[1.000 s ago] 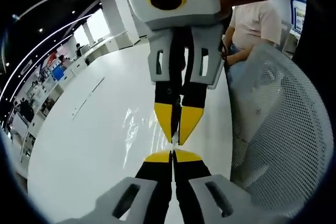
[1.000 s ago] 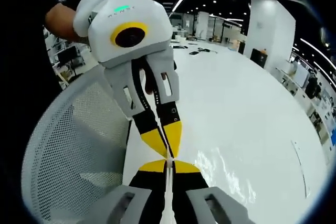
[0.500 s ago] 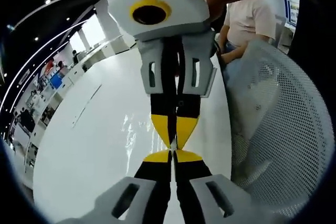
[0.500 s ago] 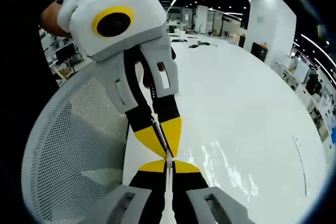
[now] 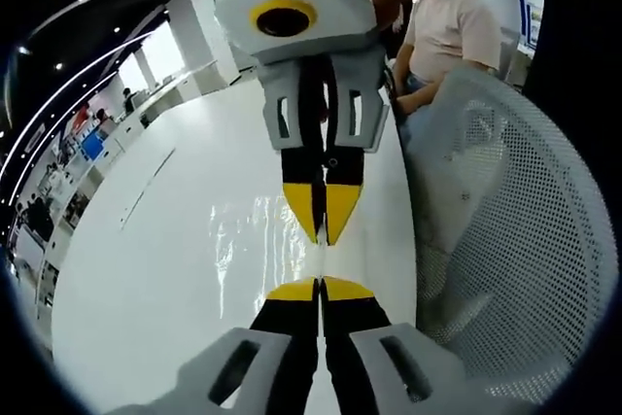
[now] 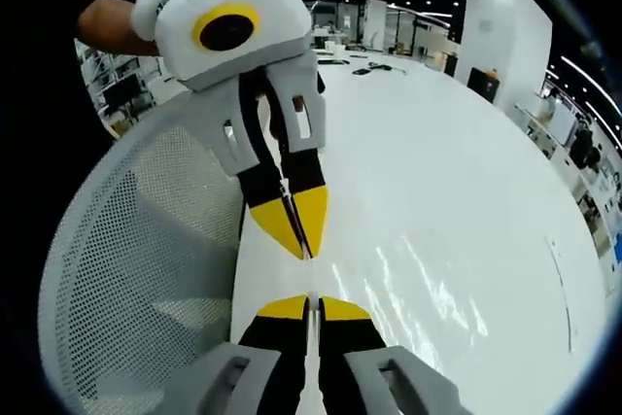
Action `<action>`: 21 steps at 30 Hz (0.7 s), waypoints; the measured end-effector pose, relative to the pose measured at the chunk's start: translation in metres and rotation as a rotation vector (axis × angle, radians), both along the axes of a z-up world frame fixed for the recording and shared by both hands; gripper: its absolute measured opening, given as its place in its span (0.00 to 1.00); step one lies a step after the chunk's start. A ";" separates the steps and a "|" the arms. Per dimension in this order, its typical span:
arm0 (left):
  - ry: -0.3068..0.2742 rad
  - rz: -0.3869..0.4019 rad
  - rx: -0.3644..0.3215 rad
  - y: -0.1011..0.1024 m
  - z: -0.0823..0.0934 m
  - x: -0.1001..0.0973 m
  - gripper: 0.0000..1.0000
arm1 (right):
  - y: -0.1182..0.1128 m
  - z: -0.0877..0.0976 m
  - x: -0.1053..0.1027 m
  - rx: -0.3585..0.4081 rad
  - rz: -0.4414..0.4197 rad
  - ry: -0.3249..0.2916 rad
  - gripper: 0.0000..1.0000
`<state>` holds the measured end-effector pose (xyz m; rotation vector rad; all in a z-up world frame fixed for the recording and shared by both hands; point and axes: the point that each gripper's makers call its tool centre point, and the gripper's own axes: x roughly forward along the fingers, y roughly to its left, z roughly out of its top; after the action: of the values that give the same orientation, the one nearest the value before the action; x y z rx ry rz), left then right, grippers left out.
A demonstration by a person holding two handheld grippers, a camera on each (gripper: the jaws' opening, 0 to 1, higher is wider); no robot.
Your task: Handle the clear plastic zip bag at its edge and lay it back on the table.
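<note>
The left tongs (image 5: 320, 289) and the right tongs (image 6: 311, 304) are facing each other, both closed on the edge of the clear bag (image 5: 248, 240), which is stretching between them above the white desk (image 5: 146, 269).

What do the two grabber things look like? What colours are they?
Both match. The left gripper and right gripper have black jaws with yellow tips, set in pale grey slotted brackets. Each has a white rounded body with a yellow ring around a dark circle. The left one's body, seen in the right gripper view, has a small green light.
</note>
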<state>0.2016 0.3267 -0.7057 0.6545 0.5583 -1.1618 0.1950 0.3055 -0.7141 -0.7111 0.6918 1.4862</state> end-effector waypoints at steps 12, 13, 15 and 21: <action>-0.058 -0.013 0.046 -0.010 0.004 0.007 0.03 | 0.008 0.009 -0.003 0.004 0.004 -0.014 0.00; -0.058 -0.016 0.047 -0.011 0.004 0.007 0.02 | 0.009 0.009 -0.003 0.003 0.006 -0.016 0.00; -0.050 -0.029 0.056 -0.014 0.002 0.005 0.01 | 0.009 0.008 -0.002 0.000 0.005 -0.018 0.00; -0.049 -0.051 0.056 -0.016 0.000 0.002 0.00 | 0.009 0.009 -0.002 0.002 0.000 -0.016 0.00</action>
<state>0.2034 0.3107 -0.7056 0.7468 0.5371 -1.1782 0.1929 0.3140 -0.7051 -0.7208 0.6777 1.4794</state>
